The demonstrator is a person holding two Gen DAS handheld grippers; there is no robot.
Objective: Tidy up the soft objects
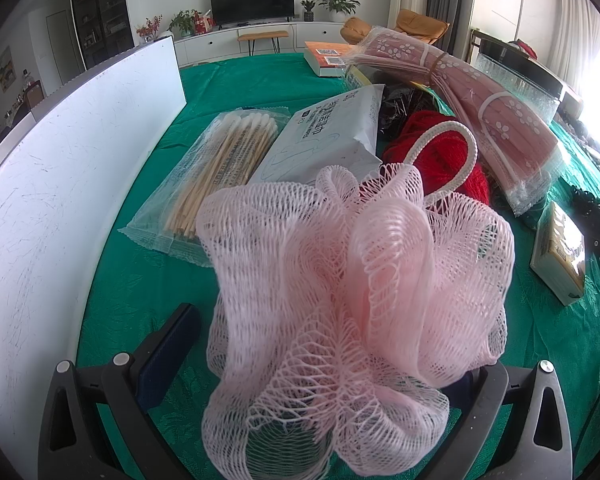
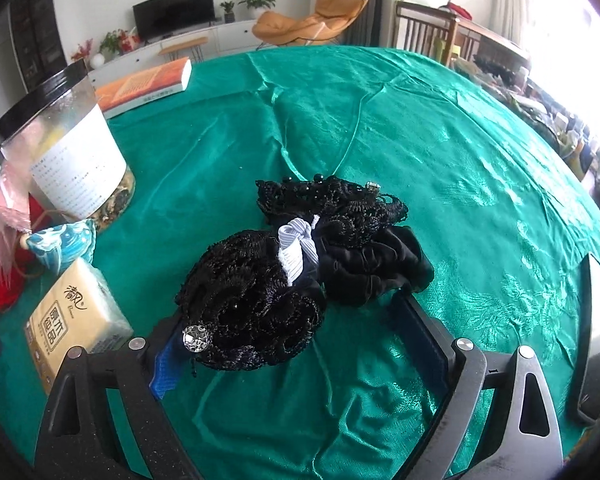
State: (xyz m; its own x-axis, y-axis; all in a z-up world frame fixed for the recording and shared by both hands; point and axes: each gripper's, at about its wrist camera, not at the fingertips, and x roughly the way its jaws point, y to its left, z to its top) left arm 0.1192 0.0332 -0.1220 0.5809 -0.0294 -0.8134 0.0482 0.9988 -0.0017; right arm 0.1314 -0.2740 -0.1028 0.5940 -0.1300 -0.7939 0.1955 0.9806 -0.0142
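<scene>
In the left wrist view a pink mesh bath pouf (image 1: 352, 288) with a white cord loop fills the space between the fingers of my left gripper (image 1: 316, 364); the jaws stand wide apart, and the right finger is hidden behind the pouf. Whether it is gripped cannot be told. In the right wrist view a pile of black lace and satin hair scrunchies (image 2: 300, 264) with a striped white bow lies on the green cloth between the wide-open fingers of my right gripper (image 2: 296, 344).
Left view: cotton swab pack (image 1: 220, 168), white wipes pack (image 1: 332, 136), red yarn (image 1: 440, 156), pink mask packs (image 1: 472, 100), white tray wall (image 1: 60, 184), tissue pack (image 1: 560, 256), book (image 1: 324, 56). Right view: clear jar (image 2: 68, 152), tissue pack (image 2: 76, 312), blue pouch (image 2: 60, 244), book (image 2: 148, 84), metal tray edge (image 2: 596, 336).
</scene>
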